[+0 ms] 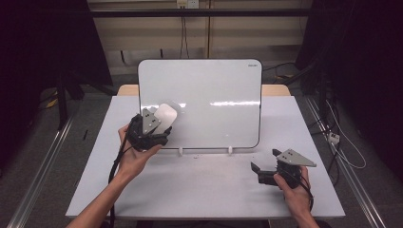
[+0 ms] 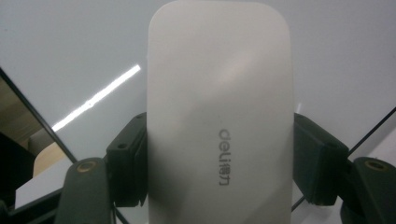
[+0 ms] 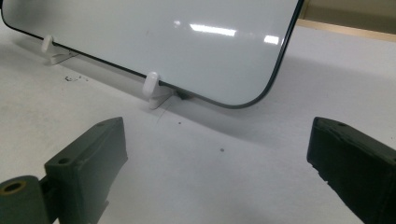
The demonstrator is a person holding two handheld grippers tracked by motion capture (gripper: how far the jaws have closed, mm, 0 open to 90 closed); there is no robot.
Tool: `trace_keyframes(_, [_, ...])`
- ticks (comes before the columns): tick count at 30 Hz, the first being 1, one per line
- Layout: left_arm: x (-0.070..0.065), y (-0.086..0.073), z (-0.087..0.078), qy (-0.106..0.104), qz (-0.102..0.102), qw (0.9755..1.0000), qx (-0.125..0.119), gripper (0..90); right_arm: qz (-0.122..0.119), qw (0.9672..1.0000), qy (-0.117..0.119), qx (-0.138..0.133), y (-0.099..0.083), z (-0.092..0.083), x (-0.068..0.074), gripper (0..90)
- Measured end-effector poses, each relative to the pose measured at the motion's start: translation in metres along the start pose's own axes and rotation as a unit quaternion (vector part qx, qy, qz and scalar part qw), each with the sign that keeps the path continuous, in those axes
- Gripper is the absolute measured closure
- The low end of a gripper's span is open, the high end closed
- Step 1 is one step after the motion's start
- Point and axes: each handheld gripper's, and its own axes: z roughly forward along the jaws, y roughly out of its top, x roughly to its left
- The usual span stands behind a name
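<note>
The pale grey table (image 1: 199,190) sat in a dim room, dark curtains at both sides, a beige wall with hanging cables at twelve o'clock and metal floor rails running along either side. And there was the eraser (image 1: 166,115), a smooth white rounded slab with grey "deli" lettering on its back, seen close in the left gripper view (image 2: 219,116), pressed against the whiteboard's face at about nine o'clock from the board's centre. The left gripper (image 1: 159,124) pinched it by its two long edges, black pads tight on either side, the person's left hand (image 1: 135,154) wrapped beneath. The whiteboard (image 1: 214,95) stood propped upright towards the back of the table, glossy, black-rimmed with rounded corners, strip lights glinting across it, resting in two small white clips (image 3: 152,86) along its bottom edge. Over at five o'clock from the board, the right gripper (image 1: 255,169) rested low above the tabletop in the right hand (image 1: 294,190), well apart from the board, its jaws spread wide with nothing between them but bare table, as the right gripper view (image 3: 217,154) showed. A few dark specks (image 3: 74,78) lay on the table near the left clip.
</note>
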Motion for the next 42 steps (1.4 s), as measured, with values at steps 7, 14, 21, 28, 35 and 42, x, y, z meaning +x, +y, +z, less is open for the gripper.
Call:
trace_keyframes(7, [0.004, -0.011, -0.007, 0.016, -0.007, 0.9998, 0.007, 31.1, -0.002, 1.0000, 0.004, -0.001, 0.000, 0.000, 0.001, 4.9])
trace_keyframes(14, [0.007, -0.019, -0.007, 0.020, -0.014, 0.9996, 0.017, 31.1, -0.003, 1.0000, 0.008, 0.002, 0.000, 0.002, 0.002, 4.9])
trace_keyframes(21, [0.004, -0.021, 0.002, 0.032, -0.012, 0.9989, 0.033, 31.1, 0.002, 1.0000, 0.009, 0.002, -0.001, 0.003, 0.000, 4.8])
trace_keyframes(28, [0.002, -0.021, 0.013, 0.043, -0.009, 0.9983, 0.039, 31.1, -0.007, 0.9999, 0.015, 0.004, 0.000, 0.005, 0.003, 4.9])
trace_keyframes(35, [-0.002, -0.019, 0.018, 0.034, 0.002, 0.9986, 0.042, 31.1, -0.004, 0.9999, 0.014, 0.005, 0.001, 0.006, 0.002, 4.8])
trace_keyframes(42, [-0.005, -0.020, 0.026, 0.025, 0.008, 0.9985, 0.047, 31.1, -0.005, 0.9999, 0.013, 0.004, 0.001, 0.005, 0.002, 4.8])
